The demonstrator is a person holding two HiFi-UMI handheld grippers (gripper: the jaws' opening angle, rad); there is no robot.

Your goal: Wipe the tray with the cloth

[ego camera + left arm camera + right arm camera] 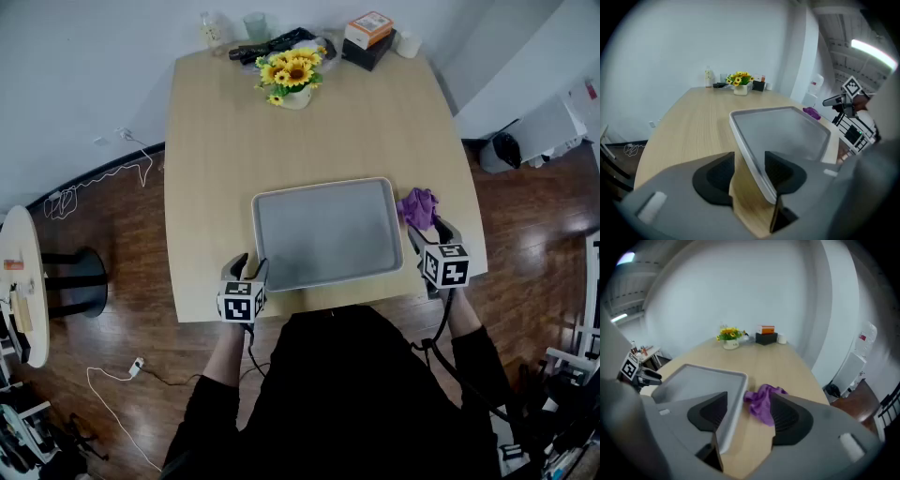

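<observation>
A grey rectangular tray (323,234) lies on the wooden table near its front edge. Just off the tray's right rim sits a crumpled purple cloth (419,208). My left gripper (251,267) is at the tray's near left corner. In the left gripper view its jaws (750,157) stand open, straddling the tray's (787,136) left rim, with wood showing beside the rim. My right gripper (428,230) is open just behind the cloth. In the right gripper view the cloth (761,401) lies between the jaws (749,399), unpinched, and the tray's (693,380) right rim runs by the left jaw.
At the table's far edge stand a pot of sunflowers (292,73), an orange box on a black one (368,30), a glass (256,25), a small bottle (210,30) and a white cup (408,44). A round side table (21,281) stands on the floor at the left.
</observation>
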